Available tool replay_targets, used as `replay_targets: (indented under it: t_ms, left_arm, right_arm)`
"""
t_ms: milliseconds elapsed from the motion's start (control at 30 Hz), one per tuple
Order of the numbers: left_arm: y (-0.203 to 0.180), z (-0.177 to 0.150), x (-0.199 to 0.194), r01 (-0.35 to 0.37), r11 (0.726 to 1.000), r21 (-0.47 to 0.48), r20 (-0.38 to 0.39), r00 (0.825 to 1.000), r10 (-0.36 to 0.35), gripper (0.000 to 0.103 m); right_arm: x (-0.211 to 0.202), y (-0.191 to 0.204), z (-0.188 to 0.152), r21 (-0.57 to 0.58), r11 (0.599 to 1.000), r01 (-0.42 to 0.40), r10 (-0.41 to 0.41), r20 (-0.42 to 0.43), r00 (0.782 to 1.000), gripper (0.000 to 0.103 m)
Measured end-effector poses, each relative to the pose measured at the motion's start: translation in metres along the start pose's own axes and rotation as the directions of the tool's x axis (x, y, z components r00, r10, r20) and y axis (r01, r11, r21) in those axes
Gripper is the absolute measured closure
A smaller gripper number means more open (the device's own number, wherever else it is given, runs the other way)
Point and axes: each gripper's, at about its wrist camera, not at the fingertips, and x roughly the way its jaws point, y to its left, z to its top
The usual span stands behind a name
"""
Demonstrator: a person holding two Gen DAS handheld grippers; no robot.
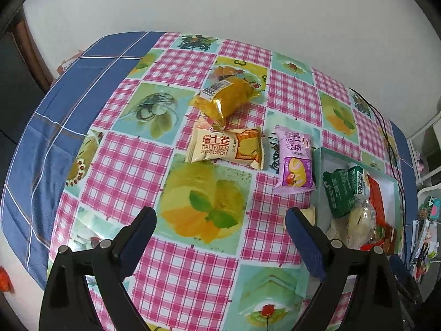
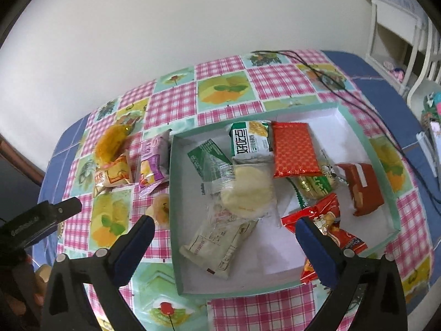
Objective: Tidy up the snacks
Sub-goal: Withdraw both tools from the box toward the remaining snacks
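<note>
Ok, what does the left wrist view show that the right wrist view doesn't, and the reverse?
Left wrist only: the yellow Swiss roll pack face-on with readable print, and the open left gripper over bare tablecloth. Right wrist only: the whole box interior, including the red patterned pack, and the open right gripper above it. Both: the orange pack, the purple pack and the green-and-white pack.

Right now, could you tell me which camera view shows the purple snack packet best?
The left wrist view: the purple snack packet lies unobstructed there, its whole front readable. In the right wrist view the packet sits farther off, smaller and foreshortened beside the box.
</note>
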Motion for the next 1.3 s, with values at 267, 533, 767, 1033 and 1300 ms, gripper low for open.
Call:
replay_targets:
  t_ms: [267, 533, 767, 1033, 1300]
  left_arm:
    - [0.003, -0.010, -0.008, -0.018, 1.000, 0.020, 0.007, 1.000, 0.018, 0.008]
    - [0.004, -0.014, -0.012, -0.009, 1.000, 0.023, 0.008, 1.000, 0.009, 0.008]
    - [0.003, -0.014, -0.011, 0.002, 0.999, 0.038, 0.009, 1.000, -0.003, 0.008]
    - [0.020, -0.009, 0.005, 0.002, 1.000, 0.002, -0.016, 1.000, -0.002, 0.008]
    - [0.065, 0.000, 0.014, -0.020, 0.992, -0.128, -0.024, 1.000, 0.017, 0.008]
  right_arm:
    - [-0.004, 0.009, -0.011, 0.004, 1.000, -0.005, 0.005, -0.020, 1.000, 0.000]
    - [-0.016, 0.010, -0.018, -0.016, 0.999, 0.030, -0.030, 0.020, 0.999, 0.000]
    - [-0.013, -0.001, -0.015, 0.041, 0.998, 0.051, -0.051, -0.001, 0.999, 0.000]
    - [-0.004, 0.014, -0.015, 0.016, 1.000, -0.002, 0.002, -0.031, 1.000, 0.000]
    - [0.013, 0.056, -0.018, -0.098, 0.994, -0.044, 0.038, -0.065, 0.997, 0.004]
